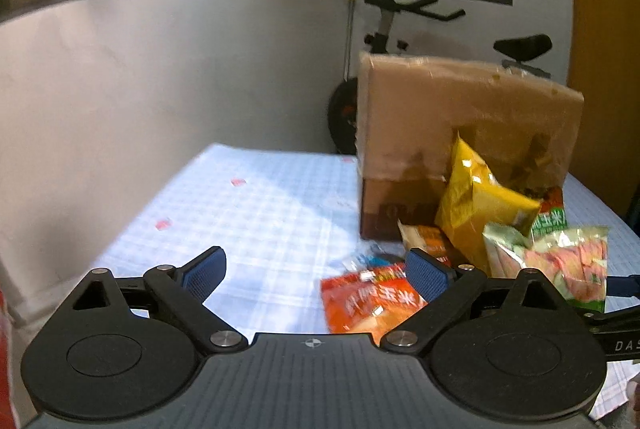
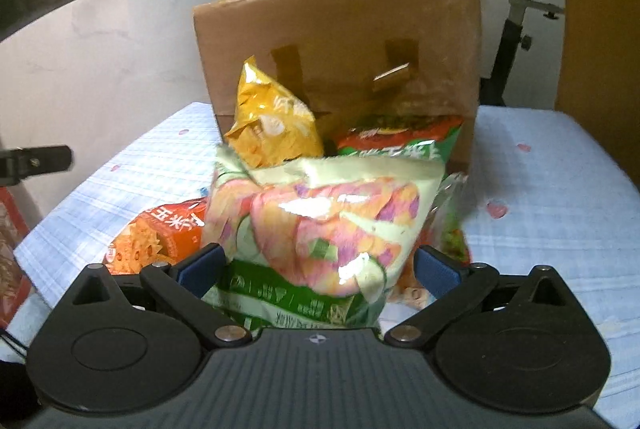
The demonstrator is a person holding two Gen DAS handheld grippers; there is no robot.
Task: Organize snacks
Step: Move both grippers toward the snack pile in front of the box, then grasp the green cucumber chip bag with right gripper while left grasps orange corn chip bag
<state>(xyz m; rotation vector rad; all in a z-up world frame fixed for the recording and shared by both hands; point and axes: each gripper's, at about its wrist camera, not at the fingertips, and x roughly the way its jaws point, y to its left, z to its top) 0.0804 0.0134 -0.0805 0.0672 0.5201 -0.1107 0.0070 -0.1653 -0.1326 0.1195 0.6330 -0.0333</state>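
Observation:
Snack bags lie heaped in front of a tall cardboard box (image 1: 460, 117) (image 2: 340, 41) on a blue checked cloth (image 1: 240, 213) (image 2: 552, 189). My right gripper (image 2: 320, 265) is open, with a pale green chip bag (image 2: 320, 217) (image 1: 568, 265) between its fingers; a gap shows at the right pad. Behind that bag a yellow bag (image 2: 272, 125) (image 1: 476, 205) and a red-and-green bag (image 2: 400, 141) lean on the box. My left gripper (image 1: 316, 265) is open and empty over the cloth, its right finger just above an orange bag (image 1: 364, 305) (image 2: 160, 233).
A small brown packet (image 1: 424, 237) lies at the foot of the box. An exercise bike (image 1: 400, 13) (image 2: 520, 29) stands behind the table against a white wall. The cloth left of the box holds nothing but small pink marks. A red pack (image 2: 8, 249) shows at the left edge.

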